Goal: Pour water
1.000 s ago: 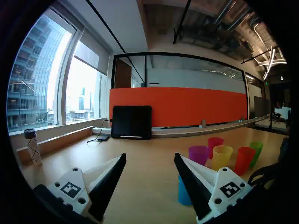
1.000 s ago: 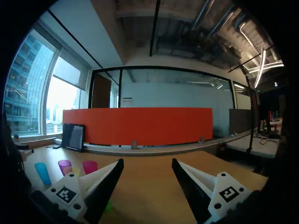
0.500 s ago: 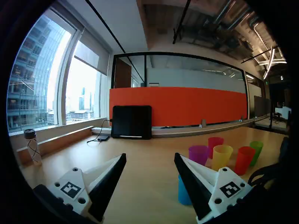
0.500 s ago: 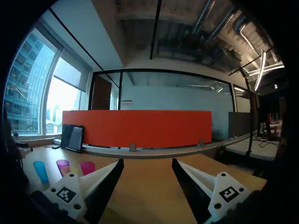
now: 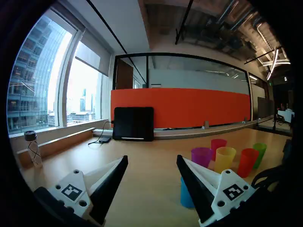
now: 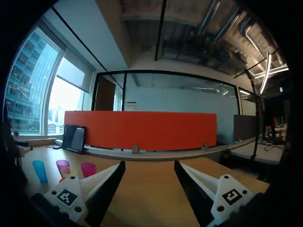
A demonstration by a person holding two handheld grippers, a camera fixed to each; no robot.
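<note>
Biggest thing here is the long light wooden table (image 5: 151, 181), and both grippers sit low over it. A wide orange partition panel (image 5: 181, 108) runs along its far edge under glass. A tall window wall (image 5: 45, 87) closes off the left side, with a raised wooden ledge (image 5: 60, 143) along its foot. A flat black tablet (image 5: 133, 124) stands propped at the far edge near the window corner, with a dark cable (image 5: 99, 140) lying just beside it. The left gripper (image 5: 151, 157) has its two fingers spread wide with nothing between them, and same deal for the right gripper (image 6: 149, 162), fingers apart over bare wood. Now the cups: in the left gripper view a tight cluster of translucent tumblers stands upright right of centre. There's a purple plastic cup (image 5: 200, 156), a magenta plastic cup (image 5: 217, 145) behind it, a yellow plastic cup (image 5: 225, 159) just beside the purple one, then a red plastic cup (image 5: 247, 162) and a green plastic cup (image 5: 259, 153) farthest right. A blue plastic cup (image 5: 185, 195) sits nearest, half hidden behind that gripper's right finger. The camera is too low to look into any of them, so I can't tell what's inside. In the right gripper view the blue, purple and magenta ones show far off to the left, past that gripper's left finger. Smallest: a clear bottle with a dark cap (image 5: 33, 149) stands upright by the window ledge, well apart from the cups, and I can't tell how full it is. Room-wise, open wood runs from the left gripper's fingers to the tablet, and from the right gripper's fingers out to the far edge.
</note>
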